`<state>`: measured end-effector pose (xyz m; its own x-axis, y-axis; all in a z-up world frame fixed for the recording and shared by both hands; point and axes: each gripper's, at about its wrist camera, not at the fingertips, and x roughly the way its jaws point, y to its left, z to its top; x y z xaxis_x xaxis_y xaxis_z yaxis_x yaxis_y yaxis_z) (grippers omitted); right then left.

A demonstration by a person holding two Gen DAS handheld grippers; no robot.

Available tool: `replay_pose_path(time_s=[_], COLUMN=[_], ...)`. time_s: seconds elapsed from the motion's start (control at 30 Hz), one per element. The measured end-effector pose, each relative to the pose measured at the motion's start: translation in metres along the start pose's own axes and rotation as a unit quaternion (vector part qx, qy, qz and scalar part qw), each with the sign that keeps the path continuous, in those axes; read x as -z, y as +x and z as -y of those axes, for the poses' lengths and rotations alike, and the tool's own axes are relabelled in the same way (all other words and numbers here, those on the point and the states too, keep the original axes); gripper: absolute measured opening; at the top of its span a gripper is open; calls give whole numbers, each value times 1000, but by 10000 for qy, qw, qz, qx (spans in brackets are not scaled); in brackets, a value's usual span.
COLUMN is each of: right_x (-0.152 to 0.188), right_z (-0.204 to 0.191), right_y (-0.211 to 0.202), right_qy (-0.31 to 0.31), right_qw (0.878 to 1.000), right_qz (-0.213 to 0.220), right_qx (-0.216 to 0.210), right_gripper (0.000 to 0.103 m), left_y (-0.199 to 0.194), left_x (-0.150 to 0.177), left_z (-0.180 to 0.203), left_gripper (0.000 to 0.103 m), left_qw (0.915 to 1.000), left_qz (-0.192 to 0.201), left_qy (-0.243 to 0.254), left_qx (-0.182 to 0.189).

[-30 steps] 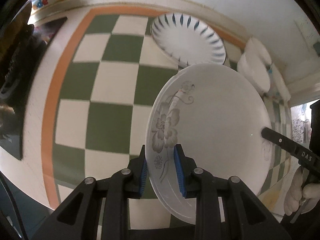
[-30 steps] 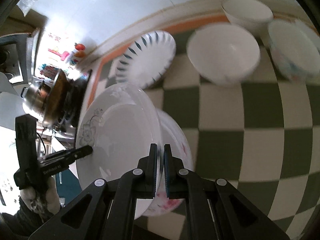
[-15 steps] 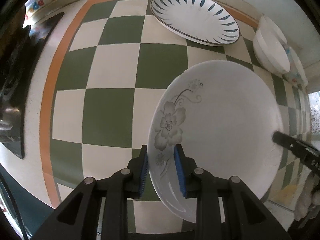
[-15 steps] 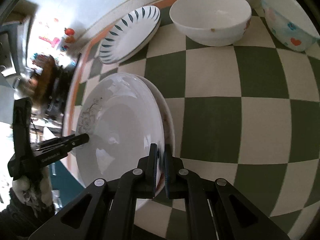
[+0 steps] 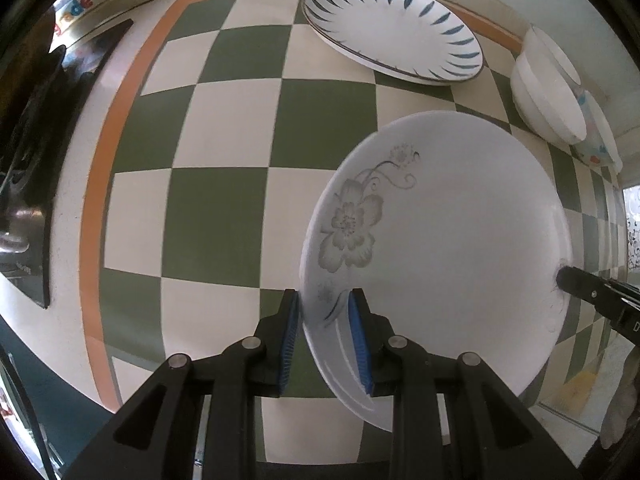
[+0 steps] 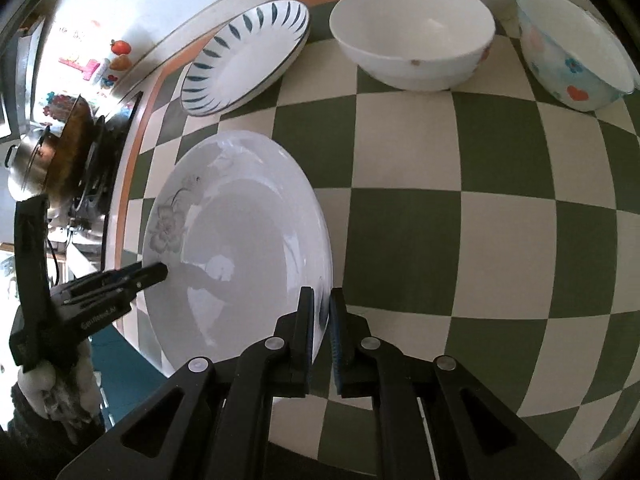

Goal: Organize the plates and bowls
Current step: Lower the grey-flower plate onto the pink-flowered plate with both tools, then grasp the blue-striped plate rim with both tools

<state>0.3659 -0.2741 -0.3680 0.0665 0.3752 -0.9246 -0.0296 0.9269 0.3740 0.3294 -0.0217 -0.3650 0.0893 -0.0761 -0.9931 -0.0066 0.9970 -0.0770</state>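
Left wrist view: the left gripper [image 5: 325, 330] clamps the near rim of the grey-flower plate [image 5: 448, 248], one blue pad under the rim and the other on its upper face. The plate spreads away ahead and to the right of those tongs, over the green-and-cream checked cloth [image 5: 224, 184]. At its far right edge the right gripper [image 5: 576, 284] holds the opposite rim.

Right wrist view: the right gripper [image 6: 322, 320] has the plate's rim [image 6: 240, 248] between nearly closed jaws, with the plate lying left of them. Beyond sits a blue-leaf plate [image 6: 248, 56], a white bowl [image 6: 416, 32] and a flowered bowl [image 6: 572, 60].
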Motion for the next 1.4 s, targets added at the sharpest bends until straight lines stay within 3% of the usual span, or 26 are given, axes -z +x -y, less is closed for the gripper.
replay_pose_path(time_s=[0.27, 0.4, 0.5, 0.7, 0.93, 1.13, 1.17, 1.23, 1.4], right_x=[-8, -33, -69, -166, -259, -289, -291, -290, -287], right_z=[10, -1, -13, -24, -18, -10, -9, -8, -14], right_y=[-35, -64, -79, -65, 3, 50, 57, 69, 71], right_qy=[306, 343, 377, 556, 615, 575, 556, 532, 289], right_qw=[9986, 9965, 9938, 9950, 9981, 9965, 9961, 9949, 9963], right_qz=[203, 445, 595, 619, -8, -553, -631, -789, -692], right_qx=[-378, -613, -854, -544, 40, 233, 265, 328, 413], right_gripper=[13, 34, 39, 39, 39, 38, 37, 14, 12], left_y=[-55, -88, -87, -47, 11, 36, 38, 42, 42], left_x=[-17, -52, -89, -168, -218, -238, -239, -239, -239], left_z=[-21, -30, -35, -42, -45, -42, -40, -34, -32], left_gripper=[24, 28, 28, 28, 28, 27, 22, 14, 14], left_qw=[9981, 9951, 9948, 9960, 9962, 9942, 9941, 9940, 9945], left_qz=[467, 714, 723, 354, -232, -444, -465, -521, -457], left_qy=[-358, -553, -548, -520, -361, -278, -234, -88, -42], left_qx=[165, 400, 459, 641, 758, 939, 954, 960, 939])
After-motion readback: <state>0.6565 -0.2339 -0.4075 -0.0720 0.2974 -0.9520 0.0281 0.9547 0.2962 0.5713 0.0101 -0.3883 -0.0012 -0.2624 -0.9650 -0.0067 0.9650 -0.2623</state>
